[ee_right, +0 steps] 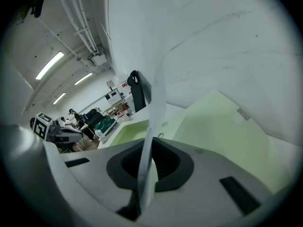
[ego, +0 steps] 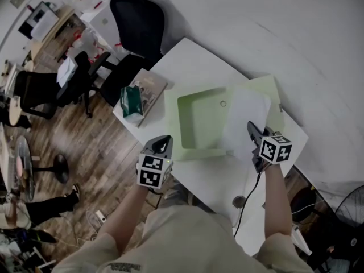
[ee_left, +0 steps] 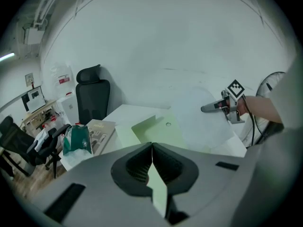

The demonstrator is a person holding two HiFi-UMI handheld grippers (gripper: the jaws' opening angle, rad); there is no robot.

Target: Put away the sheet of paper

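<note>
Now the right claw (ego: 251, 128) is pinching the sheet of paper (ego: 245, 115) over the green folder (ego: 196, 124), whose edge the left claw (ego: 165, 141) is clamping.

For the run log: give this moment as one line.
left gripper: shut on folder | right gripper: shut on sheet of paper | sheet over open folder

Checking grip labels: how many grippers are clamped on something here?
2. The left gripper is shut on the near edge of the green folder. The right gripper is shut on the white sheet, held over the folder's right half. Neither is hidden.
</note>
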